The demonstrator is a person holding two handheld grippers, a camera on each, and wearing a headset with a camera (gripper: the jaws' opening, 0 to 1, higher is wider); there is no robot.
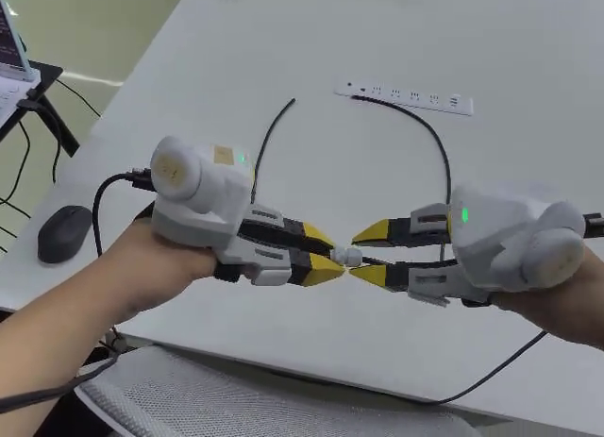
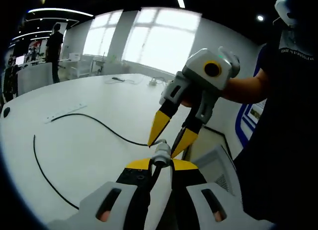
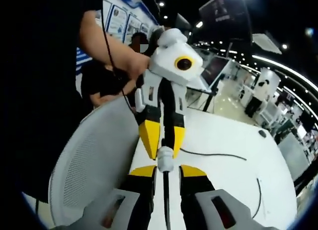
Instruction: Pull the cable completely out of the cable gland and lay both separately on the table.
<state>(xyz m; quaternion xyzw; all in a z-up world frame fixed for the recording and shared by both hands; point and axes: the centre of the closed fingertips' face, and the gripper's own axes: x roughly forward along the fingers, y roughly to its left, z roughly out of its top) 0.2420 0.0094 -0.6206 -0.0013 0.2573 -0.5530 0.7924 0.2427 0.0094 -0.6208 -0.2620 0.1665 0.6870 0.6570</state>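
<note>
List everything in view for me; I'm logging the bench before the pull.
cable gland: one, white, between the claw tips
cable: one, black, leaving the gland between the right claw's jaws
power strip: one, white, far side of the table
leads: two, black, on the table
mouse: one, dark, table's left edge
chair: one, white mesh, at the near edge
left claw: yellow-tipped, shut on the gland
right claw: yellow-tipped, open
hands: two, holding the claws
</note>
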